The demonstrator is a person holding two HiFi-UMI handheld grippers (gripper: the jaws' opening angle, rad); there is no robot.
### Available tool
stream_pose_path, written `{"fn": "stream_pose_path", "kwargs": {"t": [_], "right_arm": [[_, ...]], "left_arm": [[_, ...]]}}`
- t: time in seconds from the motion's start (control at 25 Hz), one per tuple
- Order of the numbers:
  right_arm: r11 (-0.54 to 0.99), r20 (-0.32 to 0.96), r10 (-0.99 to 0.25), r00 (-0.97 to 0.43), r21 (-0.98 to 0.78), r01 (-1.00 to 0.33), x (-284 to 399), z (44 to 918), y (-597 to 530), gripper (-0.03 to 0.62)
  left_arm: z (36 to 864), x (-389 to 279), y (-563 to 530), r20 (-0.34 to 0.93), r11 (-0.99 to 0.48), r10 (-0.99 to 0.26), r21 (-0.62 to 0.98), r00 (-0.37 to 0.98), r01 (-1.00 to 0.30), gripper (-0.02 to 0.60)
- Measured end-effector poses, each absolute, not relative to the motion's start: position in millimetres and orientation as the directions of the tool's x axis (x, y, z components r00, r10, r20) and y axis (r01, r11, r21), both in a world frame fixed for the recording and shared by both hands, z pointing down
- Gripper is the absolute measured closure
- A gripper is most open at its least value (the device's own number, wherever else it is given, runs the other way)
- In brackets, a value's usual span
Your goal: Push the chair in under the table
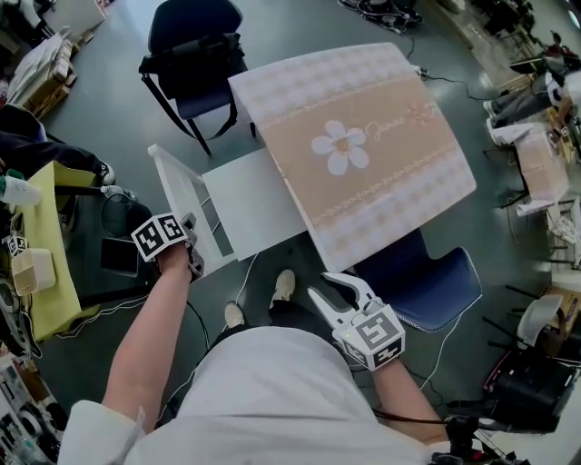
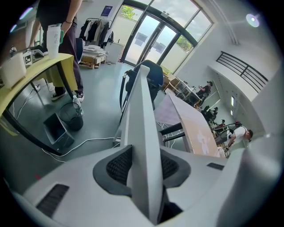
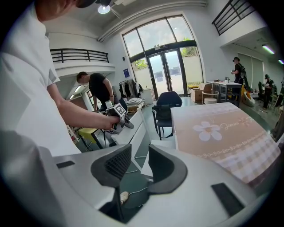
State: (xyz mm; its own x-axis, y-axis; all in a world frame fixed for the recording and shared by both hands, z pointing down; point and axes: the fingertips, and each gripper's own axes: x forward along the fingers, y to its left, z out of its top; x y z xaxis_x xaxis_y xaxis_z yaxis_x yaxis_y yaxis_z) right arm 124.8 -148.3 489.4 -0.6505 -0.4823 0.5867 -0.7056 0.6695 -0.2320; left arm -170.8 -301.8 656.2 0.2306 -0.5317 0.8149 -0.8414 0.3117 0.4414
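- On the grey floor (image 1: 300,27) I count three chairs: one white chair (image 1: 250,204) (image 2: 142,102) (image 3: 133,128), one blue chair (image 1: 195,45) at the far side of the desk, and a second blue chair (image 1: 436,286) at its right side, partly under it.
- One desk (image 1: 408,109) with a beige cloth and one printed white flower (image 1: 340,145) stands in the middle. One yellow desk (image 1: 41,227) is at the left edge of the head view.
- Two hand-held grippers are seen, one in each hand of the person.
- The left hand-held gripper (image 1: 189,250) (image 2: 143,166) has its jaws closed on the top edge of the white chair's backrest. Both pads press on it, one from each side.
- The white chair has the front of its seat under the left edge of the desk. Its backrest stays outside, toward the yellow desk.
- The right hand-held gripper (image 1: 325,289) (image 3: 140,164) holds nothing. Its jaws stand apart and only the floor shows between them. It hovers near the closest corner of the desk, well apart from the white chair's backrest.
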Motion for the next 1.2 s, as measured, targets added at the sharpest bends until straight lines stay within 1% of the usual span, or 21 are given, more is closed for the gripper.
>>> {"fn": "stream_pose_path", "kwargs": {"t": [0.16, 0.24, 0.36, 0.52, 0.6, 0.72, 0.84, 0.92, 1.0, 1.08, 1.2], "right_arm": [[0.673, 0.578, -0.493, -0.651, -0.22, -0.706, 116, 485, -143, 0.464], [0.677, 0.575, -0.497, -0.65, -0.212, -0.705, 110, 483, -137, 0.464], [0.674, 0.572, -0.511, -0.642, -0.197, -0.712, 102, 482, -126, 0.464], [0.667, 0.561, -0.538, -0.629, -0.172, -0.725, 91, 478, -116, 0.464], [0.663, 0.554, -0.553, -0.622, -0.16, -0.731, 84, 474, -111, 0.465], [0.654, 0.539, -0.578, -0.613, -0.142, -0.743, 75, 467, -103, 0.468], [0.646, 0.528, -0.599, -0.602, -0.126, -0.753, 65, 461, -95, 0.495], [0.643, 0.518, -0.611, -0.598, -0.116, -0.757, 57, 457, -89, 0.515], [0.642, 0.508, -0.623, -0.595, -0.102, -0.76, 49, 453, -82, 0.535], [0.644, 0.497, -0.631, -0.596, -0.093, -0.759, 38, 450, -73, 0.555], [0.652, 0.486, -0.632, -0.604, -0.086, -0.753, 22, 450, -61, 0.568]], "left_arm": [[652, -175, -302, 0.816, 0.296, -0.543, 0.408, 0.199, -0.863, 0.445], [646, -180, -301, 0.809, 0.282, -0.557, 0.395, 0.186, -0.874, 0.408], [631, -184, -299, 0.772, 0.239, -0.602, 0.417, 0.203, -0.877, 0.376], [581, -186, -295, 0.634, 0.081, -0.729, 0.454, 0.258, -0.887, 0.374], [555, -187, -285, 0.57, -0.007, -0.765, 0.457, 0.299, -0.889, 0.376], [522, -186, -256, 0.497, -0.136, -0.779, 0.464, 0.384, -0.875, 0.376], [491, -181, -221, 0.432, -0.273, -0.762, 0.459, 0.481, -0.845, 0.381], [471, -173, -197, 0.398, -0.368, -0.738, 0.44, 0.545, -0.819, 0.411], [454, -165, -173, 0.371, -0.454, -0.709, 0.412, 0.6, -0.79, 0.474], [439, -157, -149, 0.347, -0.533, -0.68, 0.373, 0.647, -0.76, 0.502], [426, -148, -115, 0.336, -0.634, -0.633, 0.29, 0.697, -0.716, 0.565]]}}
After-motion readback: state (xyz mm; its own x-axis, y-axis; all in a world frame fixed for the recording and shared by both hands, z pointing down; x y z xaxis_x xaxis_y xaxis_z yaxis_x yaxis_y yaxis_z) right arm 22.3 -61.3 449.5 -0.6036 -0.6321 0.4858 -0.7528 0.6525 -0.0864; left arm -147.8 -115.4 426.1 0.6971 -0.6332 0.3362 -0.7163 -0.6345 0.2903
